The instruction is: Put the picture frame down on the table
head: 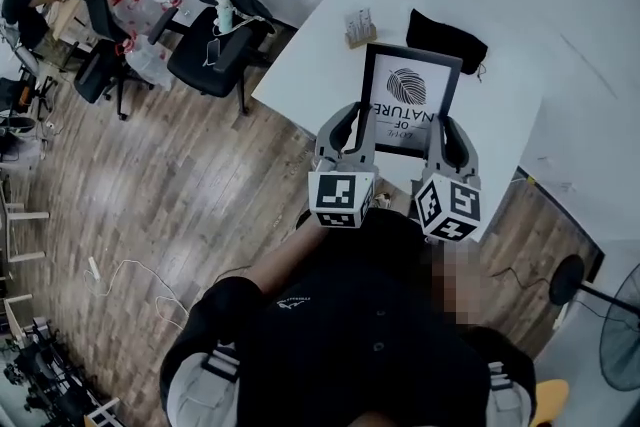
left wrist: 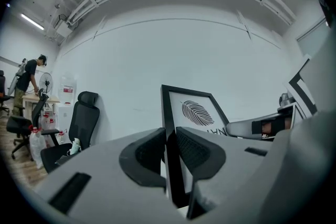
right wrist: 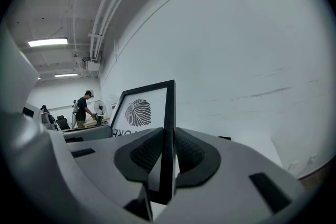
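Holding the picture frame [head: 408,100] over the bench [head: 310,65], close to its near edge, left claw [head: 352,123] and right claw [head: 448,130] each pinching a thin side rail, so one slipping grip could twist it free or drop it off that edge.

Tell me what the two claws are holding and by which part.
The picture frame, held by both: the left claw clamps its black border on one side, the right claw the border on the opposite side.

Bright, even light from ceiling tubes [right wrist: 47,42]; fisheye corners go black, edges bend.
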The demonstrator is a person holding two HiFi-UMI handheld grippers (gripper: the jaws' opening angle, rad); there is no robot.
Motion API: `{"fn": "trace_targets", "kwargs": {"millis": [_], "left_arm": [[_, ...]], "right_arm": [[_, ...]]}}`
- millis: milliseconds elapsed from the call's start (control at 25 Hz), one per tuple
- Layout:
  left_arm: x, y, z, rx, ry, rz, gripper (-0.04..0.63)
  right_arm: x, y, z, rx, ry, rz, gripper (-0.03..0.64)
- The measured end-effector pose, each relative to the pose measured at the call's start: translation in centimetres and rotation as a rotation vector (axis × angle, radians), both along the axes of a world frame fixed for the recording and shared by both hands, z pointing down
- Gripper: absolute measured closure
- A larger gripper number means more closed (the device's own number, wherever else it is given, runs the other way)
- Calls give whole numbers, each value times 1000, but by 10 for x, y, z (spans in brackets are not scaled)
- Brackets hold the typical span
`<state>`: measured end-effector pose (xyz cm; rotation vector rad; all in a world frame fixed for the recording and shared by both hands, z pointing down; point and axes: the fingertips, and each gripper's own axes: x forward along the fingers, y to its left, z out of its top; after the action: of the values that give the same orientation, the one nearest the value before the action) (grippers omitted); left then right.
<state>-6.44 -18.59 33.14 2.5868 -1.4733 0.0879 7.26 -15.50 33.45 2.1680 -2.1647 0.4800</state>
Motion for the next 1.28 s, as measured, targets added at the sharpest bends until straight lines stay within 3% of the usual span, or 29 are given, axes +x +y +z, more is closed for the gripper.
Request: {"fn": "trace_targets", "kwargs": {"millis": [560,1280], "left_arm": [[96,-7,24,-32,-39,141,523],[178,-11,65,-128,-84,369,523]], "right_arm": [[90,12,26,-43,-30,133,549],[157,36,65,-145,-74,349,549]]}}
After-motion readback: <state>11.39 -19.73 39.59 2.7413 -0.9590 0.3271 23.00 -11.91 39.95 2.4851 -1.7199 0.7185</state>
